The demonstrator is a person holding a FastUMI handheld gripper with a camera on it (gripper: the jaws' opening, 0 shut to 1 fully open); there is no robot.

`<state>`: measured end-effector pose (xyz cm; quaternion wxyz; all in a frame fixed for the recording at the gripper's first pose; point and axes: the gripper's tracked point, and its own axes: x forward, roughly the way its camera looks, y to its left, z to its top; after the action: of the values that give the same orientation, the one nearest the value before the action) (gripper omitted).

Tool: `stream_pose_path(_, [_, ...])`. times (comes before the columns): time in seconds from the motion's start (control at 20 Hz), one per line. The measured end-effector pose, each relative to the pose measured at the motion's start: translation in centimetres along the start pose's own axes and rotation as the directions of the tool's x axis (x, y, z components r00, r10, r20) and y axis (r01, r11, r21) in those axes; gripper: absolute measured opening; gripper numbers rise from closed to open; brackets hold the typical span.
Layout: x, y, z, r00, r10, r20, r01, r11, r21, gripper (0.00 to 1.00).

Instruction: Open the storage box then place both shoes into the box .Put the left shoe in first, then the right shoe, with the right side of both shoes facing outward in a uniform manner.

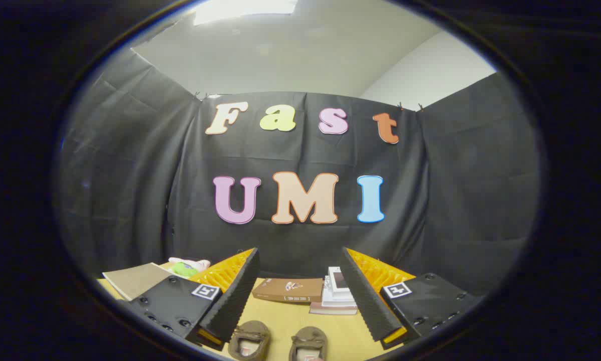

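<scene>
Fingers [300, 296] are held wide apart and nothing is gripped or touched. Two brown shoes [279, 342] are seen on the bench [300, 313] at 6 o'clock, between them.

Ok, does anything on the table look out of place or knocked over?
Nothing stands out. The two brown shoes sit side by side on the table between the open tongs, toes pointing away. The brown box and stacked books lie flat beyond them.
</scene>
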<state>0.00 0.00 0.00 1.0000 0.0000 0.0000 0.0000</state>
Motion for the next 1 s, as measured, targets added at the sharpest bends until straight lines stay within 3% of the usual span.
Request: stream_pose_path(1.0, [2.8,0.5,-0.9,0.997,0.072,-0.003,-0.072,0.997,-0.011,1.0])
